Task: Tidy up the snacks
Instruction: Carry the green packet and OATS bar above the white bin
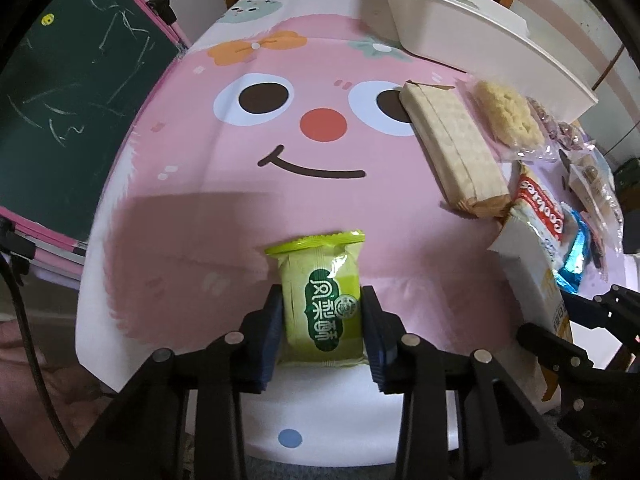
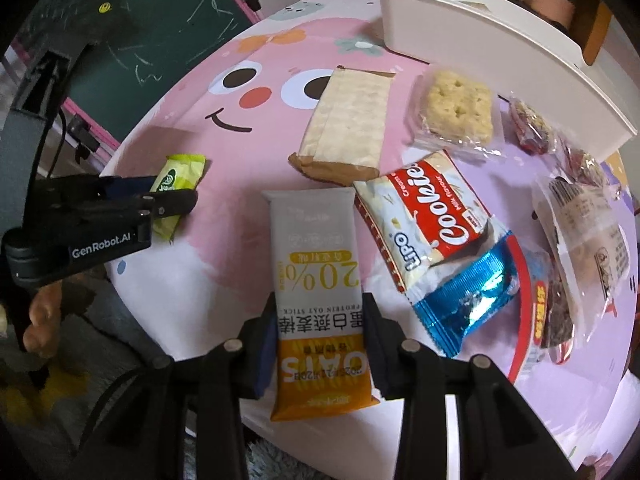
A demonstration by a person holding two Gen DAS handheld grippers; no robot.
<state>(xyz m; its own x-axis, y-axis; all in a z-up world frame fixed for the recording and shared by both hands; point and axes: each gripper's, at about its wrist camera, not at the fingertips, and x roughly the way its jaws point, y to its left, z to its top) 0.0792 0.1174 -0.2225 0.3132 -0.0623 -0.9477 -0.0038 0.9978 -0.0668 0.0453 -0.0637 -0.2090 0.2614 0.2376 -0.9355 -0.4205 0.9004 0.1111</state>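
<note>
My left gripper (image 1: 322, 312) is shut on a green pineapple-cake packet (image 1: 322, 300), held just above the pink face tablecloth (image 1: 240, 208); it also shows in the right wrist view (image 2: 176, 192) with the packet (image 2: 180, 168). My right gripper (image 2: 320, 320) is shut on a white and orange oat bar (image 2: 316, 280), seen at the right in the left wrist view (image 1: 532, 276). A long cracker pack (image 2: 348, 120), a square biscuit pack (image 2: 458, 106), a red Cookies bag (image 2: 432, 208) and a blue foil pack (image 2: 468, 300) lie on the table.
A white bin (image 2: 480, 40) stands at the back right of the table, also in the left wrist view (image 1: 460, 28). Several small wrapped snacks (image 2: 576, 208) lie at the right edge. A green chalkboard (image 1: 60, 100) stands to the left of the table.
</note>
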